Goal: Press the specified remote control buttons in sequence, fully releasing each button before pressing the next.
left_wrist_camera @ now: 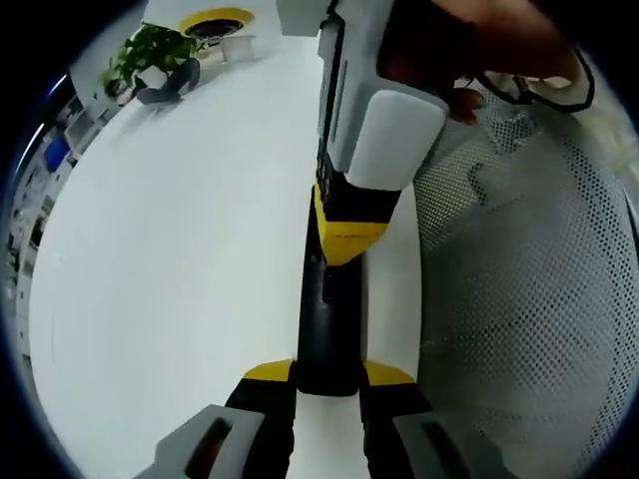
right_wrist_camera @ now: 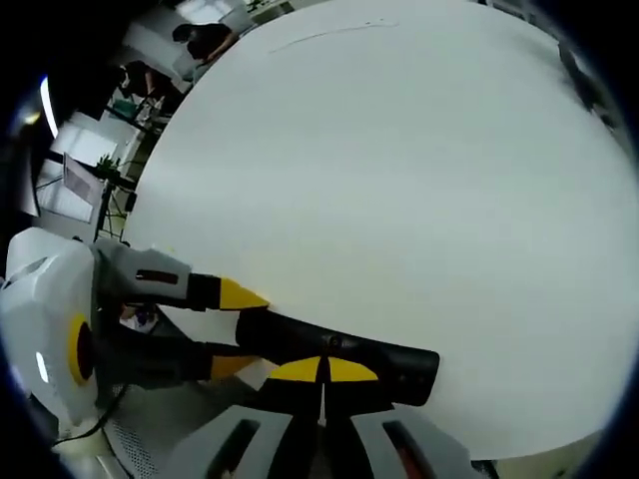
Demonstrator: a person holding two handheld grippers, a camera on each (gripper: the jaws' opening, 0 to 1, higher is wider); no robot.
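L gripper [left_wrist_camera: 327, 384] round remote [left_wrist_camera: 327, 319], R gripper [right_wrist_camera: 321, 371] atop.

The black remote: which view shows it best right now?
The right gripper view: the remote lies side-on, its whole length visible, the left gripper clamping one end. In the left gripper view it runs away end-on, the right gripper covering its far part.

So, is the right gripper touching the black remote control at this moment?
Touching. In the right gripper view, the right gripper has its closed yellow tips down on the remote control; the left gripper view shows them on its upper face too.
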